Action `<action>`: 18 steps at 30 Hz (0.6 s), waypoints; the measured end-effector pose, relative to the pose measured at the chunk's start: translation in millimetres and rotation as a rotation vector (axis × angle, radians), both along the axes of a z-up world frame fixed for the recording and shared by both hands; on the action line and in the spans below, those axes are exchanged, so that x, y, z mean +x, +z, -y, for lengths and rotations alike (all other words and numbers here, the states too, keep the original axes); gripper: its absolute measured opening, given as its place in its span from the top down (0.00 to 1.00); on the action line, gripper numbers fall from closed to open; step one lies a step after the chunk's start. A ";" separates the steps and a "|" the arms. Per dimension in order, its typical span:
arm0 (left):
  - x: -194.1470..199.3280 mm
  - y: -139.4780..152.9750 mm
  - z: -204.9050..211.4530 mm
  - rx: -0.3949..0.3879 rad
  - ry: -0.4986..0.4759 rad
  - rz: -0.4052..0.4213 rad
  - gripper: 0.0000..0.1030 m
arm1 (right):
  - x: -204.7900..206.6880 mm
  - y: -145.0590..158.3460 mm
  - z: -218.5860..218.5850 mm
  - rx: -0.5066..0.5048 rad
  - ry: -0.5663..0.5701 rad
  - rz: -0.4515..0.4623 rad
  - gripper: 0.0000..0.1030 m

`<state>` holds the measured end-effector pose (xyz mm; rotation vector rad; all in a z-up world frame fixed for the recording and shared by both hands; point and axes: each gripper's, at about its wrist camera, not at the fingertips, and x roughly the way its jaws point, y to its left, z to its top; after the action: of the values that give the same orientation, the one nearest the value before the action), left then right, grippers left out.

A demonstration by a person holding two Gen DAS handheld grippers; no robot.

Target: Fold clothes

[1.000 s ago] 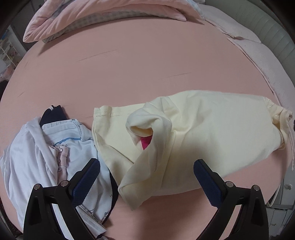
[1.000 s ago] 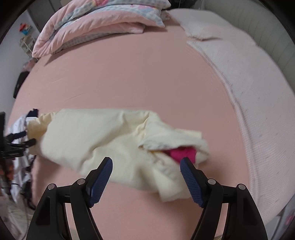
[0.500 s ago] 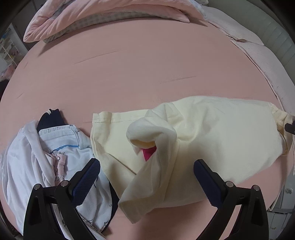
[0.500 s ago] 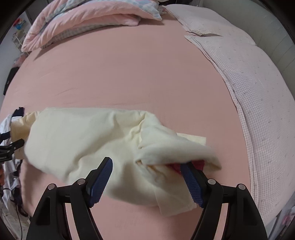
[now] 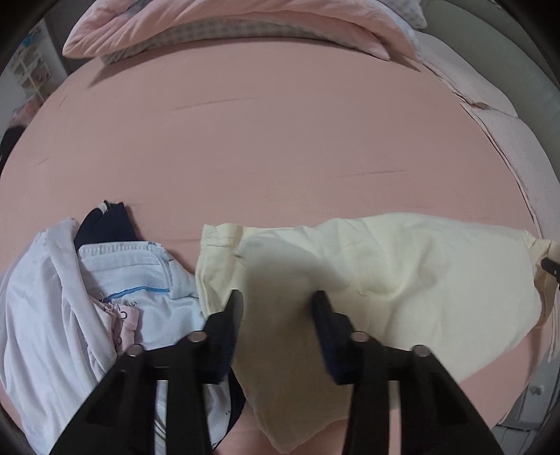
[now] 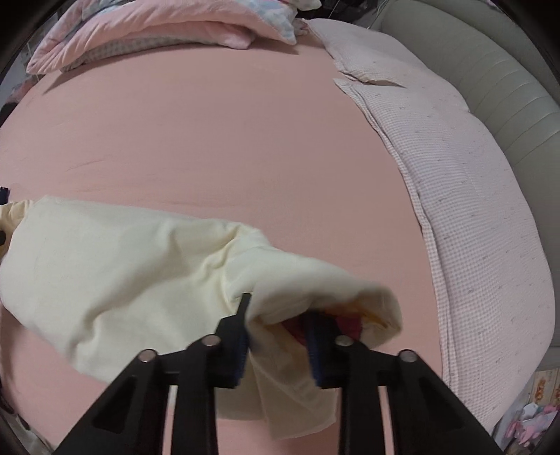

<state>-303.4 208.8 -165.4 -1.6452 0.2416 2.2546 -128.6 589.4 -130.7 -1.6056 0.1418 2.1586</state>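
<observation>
Home bedroom: a pink-sheeted bed (image 5: 280, 147) fills both frames, a folded pink quilt (image 6: 147, 31) lies upper left, a grey padded headboard (image 6: 490, 70) stands upper right.

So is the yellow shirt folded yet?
Not yet. The yellow shirt lies rumpled on the pink bed. The left gripper and right gripper have just been closing, each with its cloth between the jaws. The folding itself, and the white pile beside it, are left.

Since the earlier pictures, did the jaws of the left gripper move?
Yes. The left gripper has just been closing its jaws around the pale yellow cotton garment, whose cloth now lies between them on the pink bedsheet.
</observation>
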 end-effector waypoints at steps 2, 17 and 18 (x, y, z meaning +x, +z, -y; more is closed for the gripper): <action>-6.5 -0.2 10.0 0.036 0.020 0.016 0.74 | 0.4 2.3 -3.4 0.015 0.005 -0.001 0.82; -42.8 -13.2 24.4 -0.058 0.027 0.017 0.80 | -0.9 -11.9 -33.2 0.116 0.006 0.046 0.88; -45.5 -15.4 23.8 -0.070 0.029 0.019 0.80 | -1.9 -13.5 -37.6 0.108 -0.005 0.050 0.88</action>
<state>-348.8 184.9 -180.8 -1.7152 0.2971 2.2742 -130.4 627.0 -144.2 -1.5950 0.0141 2.0828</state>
